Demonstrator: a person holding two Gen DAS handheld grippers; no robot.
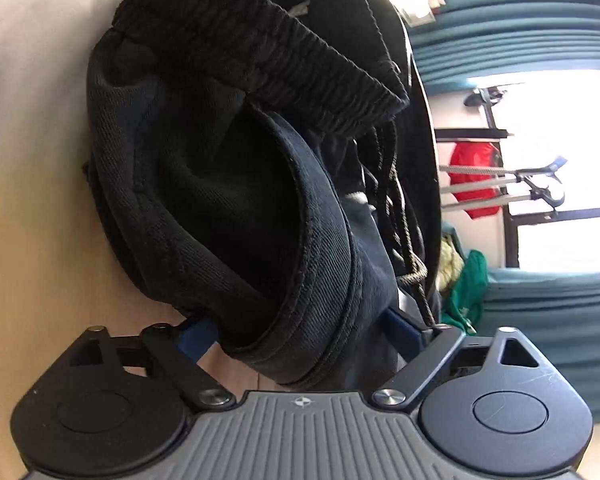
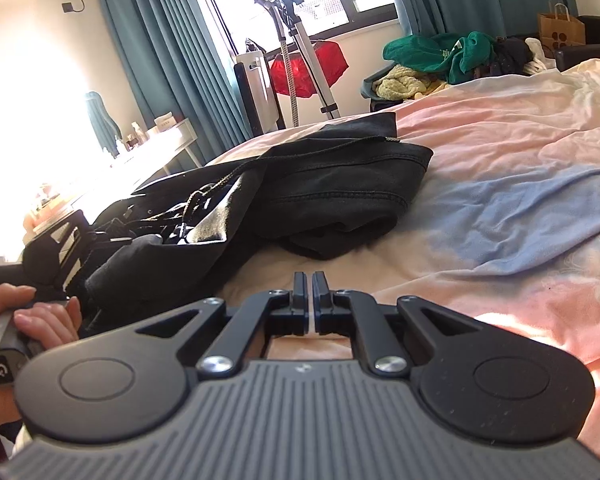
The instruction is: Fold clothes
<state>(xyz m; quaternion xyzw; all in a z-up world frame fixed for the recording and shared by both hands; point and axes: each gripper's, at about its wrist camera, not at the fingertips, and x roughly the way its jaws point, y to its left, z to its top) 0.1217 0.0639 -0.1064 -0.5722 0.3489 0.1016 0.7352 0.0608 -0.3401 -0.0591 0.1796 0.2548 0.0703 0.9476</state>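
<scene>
A black garment (image 1: 228, 168) with a ribbed waistband (image 1: 268, 52) and drawstrings fills the left wrist view. A thick bunched fold of it sits between the wide-apart blue-padded fingers of my left gripper (image 1: 300, 332), which is open; the fingertips are hidden by cloth. In the right wrist view the same garment (image 2: 320, 196) lies crumpled on the bed, up and to the left of my right gripper (image 2: 310, 284). That gripper is shut on nothing, just above the sheet. At the left edge a hand (image 2: 40, 312) holds the left gripper (image 2: 56, 240) against the garment.
The bed sheet (image 2: 520, 184) is pink, blue and white and wrinkled, with open room to the right. A pile of green and yellow clothes (image 2: 440, 54) and a paper bag (image 2: 560, 28) sit at the far end. A stand with red cloth (image 2: 308, 64) is by the window.
</scene>
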